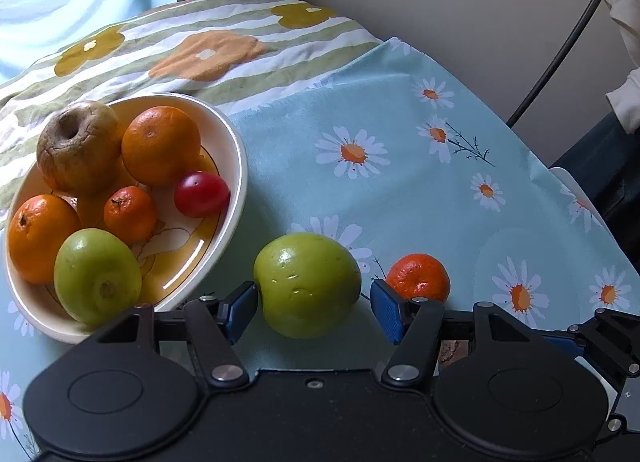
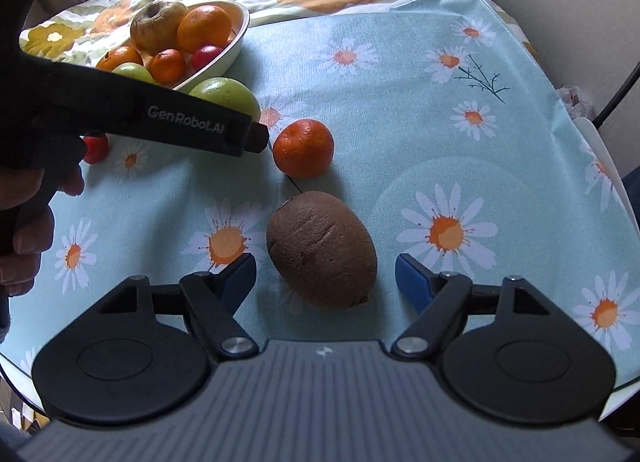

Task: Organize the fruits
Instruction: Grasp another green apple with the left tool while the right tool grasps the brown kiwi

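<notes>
Sitting at the left of the daisy-print worktop (image 1: 400,190), the cream bowl (image 1: 236,166) is holding a wrinkled brown apple (image 1: 76,146), two large oranges (image 1: 160,144), a small mandarin (image 1: 130,214), a glossy red fruit (image 1: 202,194) and a green apple (image 1: 98,276). Just right of the bowl, a second green apple (image 1: 308,284), shiny and slightly dented, is lying on the cloth between the blue pads of the left claw (image 1: 314,306); the claw is standing wide open around it, gripping nothing. A loose mandarin (image 1: 418,276), deep orange and dimpled, is resting just beyond the right pad. Further right, a fuzzy brown kiwi (image 2: 322,248) is lying on the cloth between the fingers of the right claw (image 2: 326,280), which is spread wide and touching nothing. A small red fruit (image 2: 96,148) is peeking out beneath the left device.
</notes>
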The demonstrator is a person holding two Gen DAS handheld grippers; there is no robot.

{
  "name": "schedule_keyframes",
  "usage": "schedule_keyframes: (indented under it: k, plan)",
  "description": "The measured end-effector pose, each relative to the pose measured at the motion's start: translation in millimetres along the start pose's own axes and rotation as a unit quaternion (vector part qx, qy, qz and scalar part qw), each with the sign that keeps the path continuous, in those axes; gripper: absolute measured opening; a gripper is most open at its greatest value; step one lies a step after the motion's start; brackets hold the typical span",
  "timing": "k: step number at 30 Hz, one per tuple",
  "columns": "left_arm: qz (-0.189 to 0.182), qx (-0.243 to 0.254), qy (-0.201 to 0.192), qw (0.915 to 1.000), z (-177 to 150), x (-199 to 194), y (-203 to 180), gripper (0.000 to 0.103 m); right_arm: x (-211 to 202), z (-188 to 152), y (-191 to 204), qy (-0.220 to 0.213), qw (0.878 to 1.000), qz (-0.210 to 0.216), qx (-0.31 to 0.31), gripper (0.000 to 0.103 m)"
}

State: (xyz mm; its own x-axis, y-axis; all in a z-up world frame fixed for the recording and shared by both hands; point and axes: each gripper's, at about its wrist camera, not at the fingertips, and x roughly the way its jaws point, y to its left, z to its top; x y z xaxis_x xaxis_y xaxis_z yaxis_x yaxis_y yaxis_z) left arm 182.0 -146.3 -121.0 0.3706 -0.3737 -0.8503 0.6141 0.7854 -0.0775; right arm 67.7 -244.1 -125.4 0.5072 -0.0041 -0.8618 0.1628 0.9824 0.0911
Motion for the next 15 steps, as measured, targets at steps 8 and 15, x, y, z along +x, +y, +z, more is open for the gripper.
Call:
schedule_keyframes:
  k: [8, 15]
  plan:
    - [0.011, 0.001, -0.005, 0.9999, 0.1, 0.9, -0.1, 0.06, 1.8, 4.6, 0.3, -0.005, 1.0, 0.002, -0.013, 0.08]
    - [0.015, 0.008, -0.005, 0.9998, -3.2, -2.2, -2.3, 0.06, 1.6, 5.0, 3.4, -0.012, 1.0, 0.005, -0.028, 0.072]
